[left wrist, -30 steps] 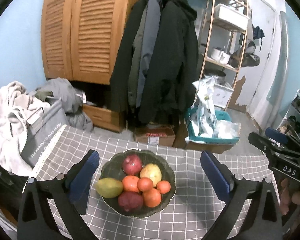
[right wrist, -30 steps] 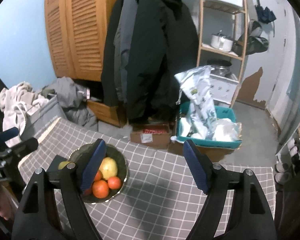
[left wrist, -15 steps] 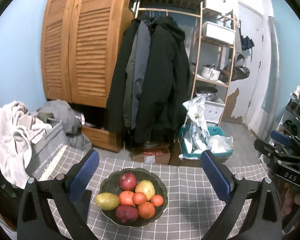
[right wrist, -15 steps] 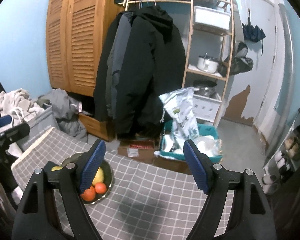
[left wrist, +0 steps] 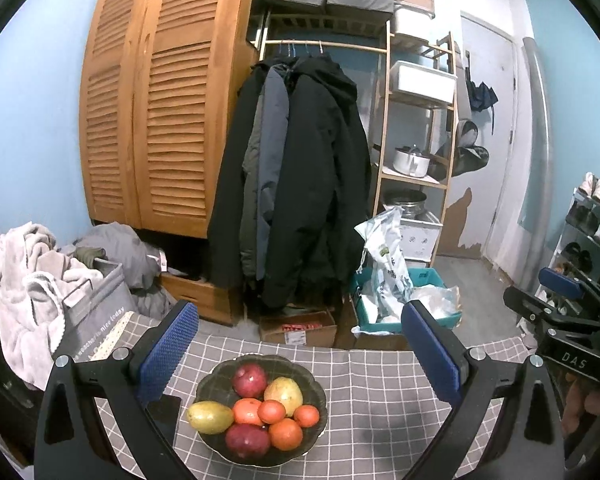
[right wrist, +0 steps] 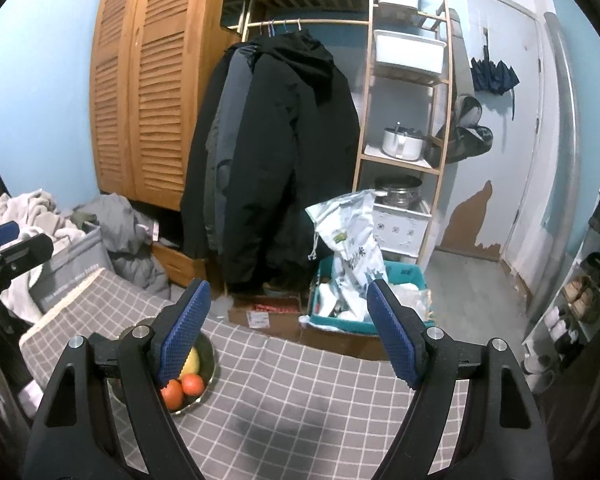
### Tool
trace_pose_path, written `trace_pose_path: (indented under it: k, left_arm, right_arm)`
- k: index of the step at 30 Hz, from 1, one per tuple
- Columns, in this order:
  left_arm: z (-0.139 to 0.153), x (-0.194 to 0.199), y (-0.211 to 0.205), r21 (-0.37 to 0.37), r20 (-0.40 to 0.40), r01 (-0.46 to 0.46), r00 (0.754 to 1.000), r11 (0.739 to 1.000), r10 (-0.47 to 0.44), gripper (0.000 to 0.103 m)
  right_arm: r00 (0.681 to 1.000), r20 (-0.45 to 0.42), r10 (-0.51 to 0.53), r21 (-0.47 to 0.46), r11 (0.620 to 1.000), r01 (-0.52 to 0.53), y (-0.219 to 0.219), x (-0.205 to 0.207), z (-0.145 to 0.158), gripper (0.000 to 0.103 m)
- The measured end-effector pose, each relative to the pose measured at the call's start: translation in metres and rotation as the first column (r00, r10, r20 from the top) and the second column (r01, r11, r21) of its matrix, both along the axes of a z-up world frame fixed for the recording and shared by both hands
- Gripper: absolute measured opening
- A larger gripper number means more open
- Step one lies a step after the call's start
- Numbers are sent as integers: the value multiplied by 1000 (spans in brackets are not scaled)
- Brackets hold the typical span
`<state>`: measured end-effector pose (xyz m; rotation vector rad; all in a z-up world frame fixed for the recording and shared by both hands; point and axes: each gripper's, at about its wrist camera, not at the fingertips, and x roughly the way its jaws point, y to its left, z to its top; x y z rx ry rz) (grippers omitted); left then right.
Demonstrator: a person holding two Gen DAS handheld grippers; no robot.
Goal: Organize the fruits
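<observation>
Left view: the bowl (left wrist: pixel 318 388) of fruit (left wrist: pixel 260 410) sits on the checked table (left wrist: pixel 380 392), low between the left claw's (left wrist: pixel 298 354) wide, empty fingers.

Right view: the right claw (right wrist: pixel 288 334) is wide and empty too. The bowl (right wrist: pixel 209 354) peeks out behind its left finger (right wrist: pixel 184 334).

You're in a lived-in home, in an entry or storage corner: coats (left wrist: pixel 296 176) hang on a rail beside a louvred wooden wardrobe (left wrist: pixel 156 112), a shelf rack (left wrist: pixel 416 128) holds pots, laundry (left wrist: pixel 28 276) heaps in a hamper, and shoes (right wrist: pixel 580 300) line a rack.
</observation>
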<state>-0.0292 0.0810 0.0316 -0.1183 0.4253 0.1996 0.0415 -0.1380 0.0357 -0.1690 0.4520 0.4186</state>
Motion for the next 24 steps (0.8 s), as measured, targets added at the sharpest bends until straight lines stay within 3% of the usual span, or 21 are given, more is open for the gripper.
trace_pose_path:
  k: [24]
  left_arm:
    - [-1, 4, -5, 44, -45, -30, 998, 999, 32, 102]
  right_arm:
    - [1000, -8, 3, -11, 1000, -3, 3, -2, -2, 79]
